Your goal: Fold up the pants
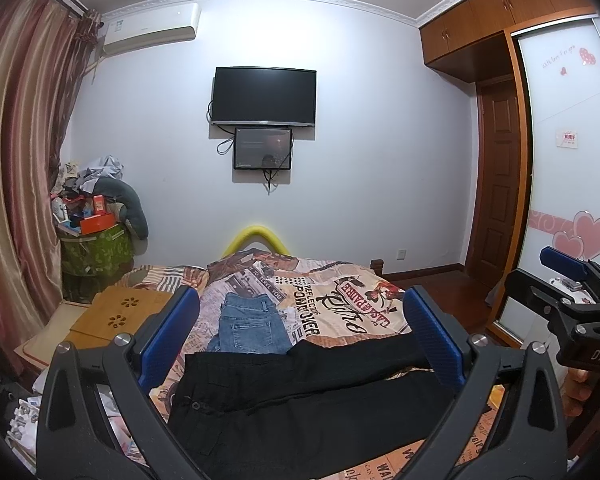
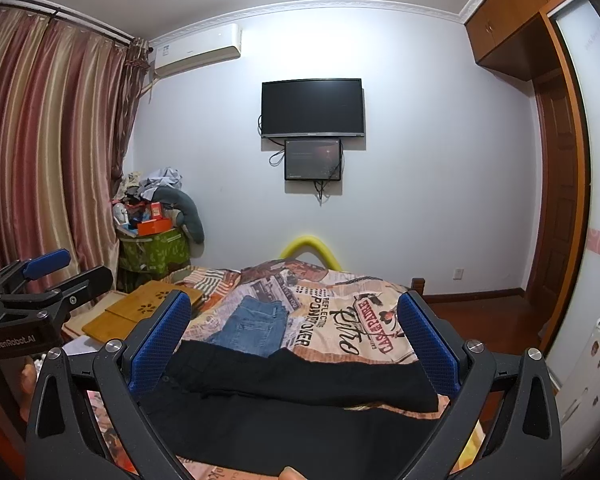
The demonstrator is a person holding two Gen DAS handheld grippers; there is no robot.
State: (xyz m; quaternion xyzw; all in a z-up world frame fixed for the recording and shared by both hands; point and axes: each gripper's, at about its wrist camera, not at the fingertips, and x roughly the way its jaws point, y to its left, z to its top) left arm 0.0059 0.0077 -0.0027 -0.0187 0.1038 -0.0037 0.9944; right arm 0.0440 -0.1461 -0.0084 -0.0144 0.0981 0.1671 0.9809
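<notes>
Black pants [image 1: 300, 392] lie spread on the bed's near end, legs running to the right; they also show in the right wrist view [image 2: 292, 396]. My left gripper [image 1: 300, 336] is open and empty, held above the pants. My right gripper [image 2: 296, 340] is open and empty, also above the pants; it shows at the right edge of the left wrist view [image 1: 568, 280]. The left gripper shows at the left edge of the right wrist view [image 2: 64, 270]. A folded pair of blue jeans [image 1: 248, 324] lies just beyond the black pants, also in the right wrist view [image 2: 252, 326].
The bed has a printed newspaper-pattern cover [image 1: 340, 300]. A wooden lap board [image 1: 116, 314] lies at the bed's left. A cluttered green hamper [image 1: 94, 248] stands in the left corner by the curtain. A wardrobe [image 1: 568, 160] stands on the right.
</notes>
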